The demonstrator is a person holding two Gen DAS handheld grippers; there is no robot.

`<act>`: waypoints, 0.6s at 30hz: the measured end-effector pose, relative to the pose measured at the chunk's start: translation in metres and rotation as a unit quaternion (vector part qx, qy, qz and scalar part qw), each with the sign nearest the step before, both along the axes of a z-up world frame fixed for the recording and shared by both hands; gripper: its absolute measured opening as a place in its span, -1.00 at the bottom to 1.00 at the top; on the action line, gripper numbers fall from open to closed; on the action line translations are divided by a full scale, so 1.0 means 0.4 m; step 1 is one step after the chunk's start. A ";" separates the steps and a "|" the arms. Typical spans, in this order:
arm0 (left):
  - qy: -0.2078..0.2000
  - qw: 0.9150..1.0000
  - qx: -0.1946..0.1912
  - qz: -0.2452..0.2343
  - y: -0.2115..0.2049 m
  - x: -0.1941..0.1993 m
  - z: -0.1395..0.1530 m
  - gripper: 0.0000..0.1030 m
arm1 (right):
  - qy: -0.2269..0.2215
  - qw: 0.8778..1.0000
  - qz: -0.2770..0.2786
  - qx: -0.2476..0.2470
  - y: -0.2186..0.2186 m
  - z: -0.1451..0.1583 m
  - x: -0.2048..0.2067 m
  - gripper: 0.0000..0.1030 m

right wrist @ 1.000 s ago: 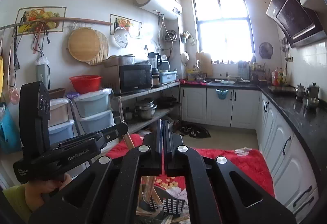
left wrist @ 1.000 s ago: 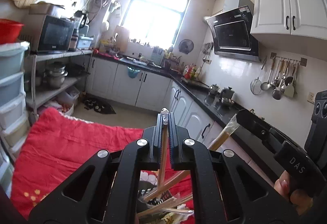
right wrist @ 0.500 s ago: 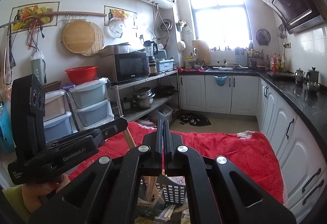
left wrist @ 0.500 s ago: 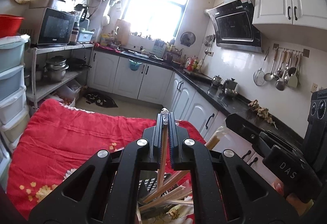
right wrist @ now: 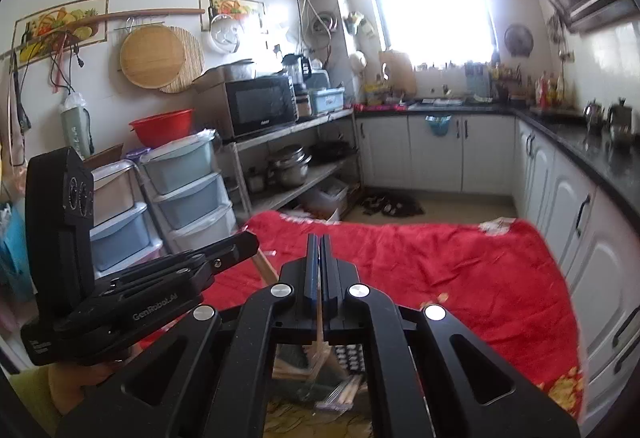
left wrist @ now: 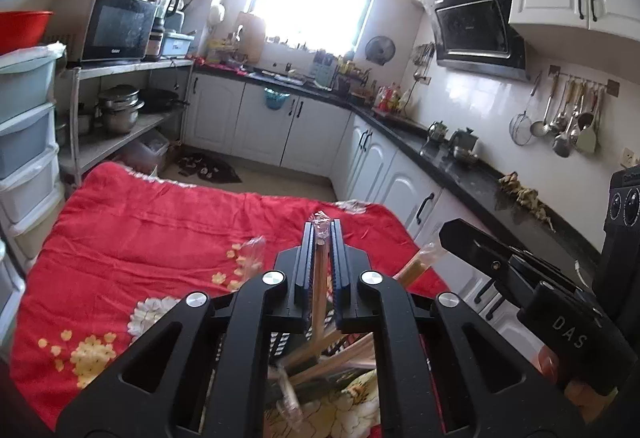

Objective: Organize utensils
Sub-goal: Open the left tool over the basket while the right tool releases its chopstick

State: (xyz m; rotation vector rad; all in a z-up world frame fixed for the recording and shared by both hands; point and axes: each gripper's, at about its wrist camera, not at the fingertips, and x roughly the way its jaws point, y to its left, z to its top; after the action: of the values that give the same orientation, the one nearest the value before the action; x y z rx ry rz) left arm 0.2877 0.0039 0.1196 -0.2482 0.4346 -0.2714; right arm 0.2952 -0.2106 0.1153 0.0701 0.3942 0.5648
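Now wrapped chopsticks [left wrist: 319,270] stand between the left gripper [left wrist: 321,238] pads, whose jaws have just been opening slightly, pads still against the wrap. Right gripper [right wrist: 319,266] is clamped on another thin stick [right wrist: 319,322]. Both sticks run down into a black mesh basket [right wrist: 352,356] crowded with more chopsticks, sitting on a red floral blanket [left wrist: 160,222] on the kitchen floor. White cabinets [left wrist: 304,134], dark counter [left wrist: 460,166], drawers [right wrist: 188,194] around.
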 end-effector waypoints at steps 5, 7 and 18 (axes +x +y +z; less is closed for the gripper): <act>0.014 1.000 0.009 0.007 0.008 -0.018 -0.018 -0.25 | 0.025 1.000 0.004 0.003 -0.003 -0.024 -0.004 -0.75; 0.018 1.000 0.011 0.010 0.013 -0.027 -0.021 -0.16 | 0.030 1.000 0.003 0.004 -0.007 -0.030 -0.010 -0.54; 0.021 1.000 -0.003 0.011 0.056 -0.135 -0.025 0.52 | 0.043 0.999 0.007 0.001 -0.048 -0.054 -0.083 -0.24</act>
State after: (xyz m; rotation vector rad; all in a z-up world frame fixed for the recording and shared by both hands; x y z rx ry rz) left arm 0.2337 0.0262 0.1097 -0.2654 0.4731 -0.2471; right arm 0.2621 -0.2297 0.0937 0.0937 0.4786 0.5767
